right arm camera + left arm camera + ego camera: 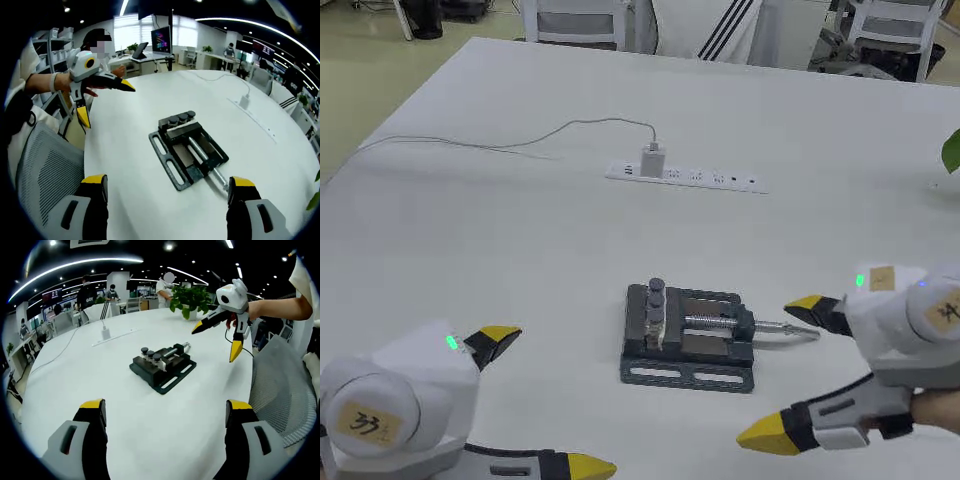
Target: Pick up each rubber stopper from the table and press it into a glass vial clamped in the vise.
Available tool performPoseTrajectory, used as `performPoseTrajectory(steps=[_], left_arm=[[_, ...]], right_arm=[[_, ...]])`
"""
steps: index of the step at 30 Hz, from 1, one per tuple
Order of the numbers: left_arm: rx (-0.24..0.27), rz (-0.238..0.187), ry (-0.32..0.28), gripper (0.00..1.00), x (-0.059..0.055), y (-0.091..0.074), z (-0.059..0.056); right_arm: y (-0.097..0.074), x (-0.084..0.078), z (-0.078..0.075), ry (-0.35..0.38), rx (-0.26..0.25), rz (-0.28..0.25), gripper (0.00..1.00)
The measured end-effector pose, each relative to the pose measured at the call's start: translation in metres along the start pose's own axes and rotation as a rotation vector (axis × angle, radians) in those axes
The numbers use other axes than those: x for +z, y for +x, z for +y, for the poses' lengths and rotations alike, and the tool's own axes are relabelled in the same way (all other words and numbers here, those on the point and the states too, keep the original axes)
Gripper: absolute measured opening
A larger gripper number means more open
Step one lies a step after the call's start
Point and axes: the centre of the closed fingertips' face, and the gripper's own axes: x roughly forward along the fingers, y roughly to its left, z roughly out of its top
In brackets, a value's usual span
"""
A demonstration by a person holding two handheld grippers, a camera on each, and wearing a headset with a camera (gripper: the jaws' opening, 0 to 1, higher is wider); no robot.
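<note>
One sticker (362,423), "33", on left gripper (545,400); jaws apart.

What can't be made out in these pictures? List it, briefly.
- Vials, head view: glass hidden inside the vise.
- Stoppers, right gripper view: too small to judge seating.
- Left gripper, head view: body cut off by the bottom edge.

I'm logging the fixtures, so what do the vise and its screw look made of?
The vise looks like cast metal with a dark, matte painted finish. Its screw looks like bare steel, judging by its bright, threaded sheen.
</note>
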Motion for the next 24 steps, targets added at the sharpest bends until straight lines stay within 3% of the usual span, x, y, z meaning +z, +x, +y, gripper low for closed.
performPoseTrajectory(steps=[2, 7, 15, 24], left_arm=[[0.007, -0.007, -0.005, 0.99, 0.001, -0.001, 0.001], [0.013, 0.008, -0.003, 0.99, -0.002, -0.002, -0.001], [0.035, -0.011, -0.001, 0.99, 0.001, -0.004, -0.001], [0.041, -0.026, 0.007, 0.99, 0.006, -0.008, -0.001]], right_arm=[[-0.004, -0.003, 0.004, 0.045, 0.008, -0.027, 0.99], [-0.017, -0.014, 0.004, 0.103, -0.037, -0.067, 0.99], [-0.036, -0.022, 0.011, 0.159, -0.067, -0.119, 0.99], [-0.053, -0.041, 0.02, 0.201, -0.11, -0.12, 0.99]])
